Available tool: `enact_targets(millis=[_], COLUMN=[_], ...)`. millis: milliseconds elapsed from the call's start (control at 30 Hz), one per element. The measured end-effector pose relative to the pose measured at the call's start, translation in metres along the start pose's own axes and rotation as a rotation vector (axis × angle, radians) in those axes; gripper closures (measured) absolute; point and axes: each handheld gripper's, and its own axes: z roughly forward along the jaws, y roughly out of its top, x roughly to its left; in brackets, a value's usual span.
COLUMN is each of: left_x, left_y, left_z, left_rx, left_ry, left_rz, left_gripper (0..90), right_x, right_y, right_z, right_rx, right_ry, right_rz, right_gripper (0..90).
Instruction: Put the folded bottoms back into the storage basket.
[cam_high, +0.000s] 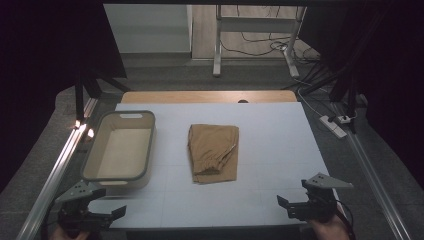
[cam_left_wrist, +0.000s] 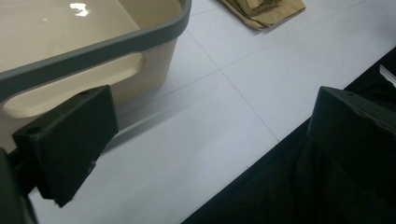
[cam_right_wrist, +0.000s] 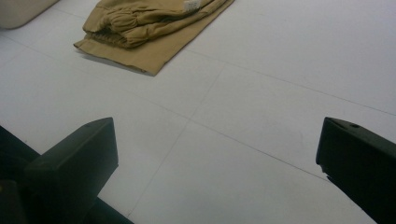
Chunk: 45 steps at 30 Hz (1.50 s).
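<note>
A folded tan garment (cam_high: 213, 152) lies in the middle of the white table top (cam_high: 270, 140); its near corner shows in the left gripper view (cam_left_wrist: 264, 10) and its elastic waistband in the right gripper view (cam_right_wrist: 149, 28). A beige tub with a grey rim (cam_high: 120, 150) stands left of it, with nothing inside; its near wall looms in the left gripper view (cam_left_wrist: 93, 51). My left gripper (cam_high: 107, 212) rests open at the table's near left corner, just in front of the tub. My right gripper (cam_high: 289, 204) is open at the near right edge. Both hold nothing.
A wooden strip (cam_high: 210, 96) borders the table's far edge. Metal rails (cam_high: 55, 170) run along both sides. Beyond stand a desk frame (cam_high: 250, 40), loose cables and a power strip (cam_high: 333, 126) on the floor at the right.
</note>
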Motion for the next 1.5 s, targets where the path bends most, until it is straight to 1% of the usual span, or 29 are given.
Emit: enact_targets(millis=[133,267,400,633,800,933,1133,1200,1333,1400,1500], left_x=[-0.0001,0.0009,0.0007,0.0003,0.0003,0.0004,-0.0013,-0.0020,-0.0027,-0.0024,-0.0023], left_y=[-0.0005,-0.0003,-0.0002,0.0000,0.0000,0.0001,0.0007,0.0008,0.0012,0.0012,0.0021], left_z=[-0.0006,-0.0004,-0.0005,-0.0004,-0.0004,-0.0003,0.0000,-0.0002,-0.0008,-0.0013,-0.0021], left_rx=[-0.002,-0.002,-0.005,-0.005,-0.006,-0.008,-0.001,-0.001,-0.009,-0.020,-0.044], left_ry=[-0.004,-0.012,-0.009,-0.011,-0.013,-0.012,-0.003,-0.004,-0.003,-0.005,-0.026], left_rz=[0.002,-0.005,-0.004,0.003,0.005,0.005,0.013,0.018,0.023,0.024,0.025], left_gripper=[1.9,2.4,2.5,2.5,2.4,2.5,2.5,2.4,2.4,2.2,1.2], right_x=[-0.0001,-0.0004,-0.0009,0.0005,0.0003,0.0011,0.0012,0.0006,0.0005,0.0011,0.0016], right_y=[-0.0001,-0.0003,-0.0007,-0.0006,-0.0005,-0.0003,-0.0003,-0.0006,-0.0009,-0.0009,-0.0008], right_z=[-0.0006,-0.0007,-0.0019,-0.0018,-0.0016,-0.0006,-0.0006,-0.0014,-0.0023,-0.0025,-0.0019], right_rx=[-0.007,-0.010,-0.024,-0.019,-0.015,-0.007,-0.004,-0.015,-0.028,-0.027,-0.022], right_ry=[0.001,-0.001,0.005,0.002,0.010,0.012,0.016,0.018,0.020,0.021,0.023], right_rz=[0.002,0.005,0.010,-0.006,-0.006,-0.017,-0.020,-0.012,-0.011,-0.020,-0.023], right_gripper=[0.0,0.0,0.0,0.0,0.0,0.0,0.0,0.0,0.0,0.0,0.0])
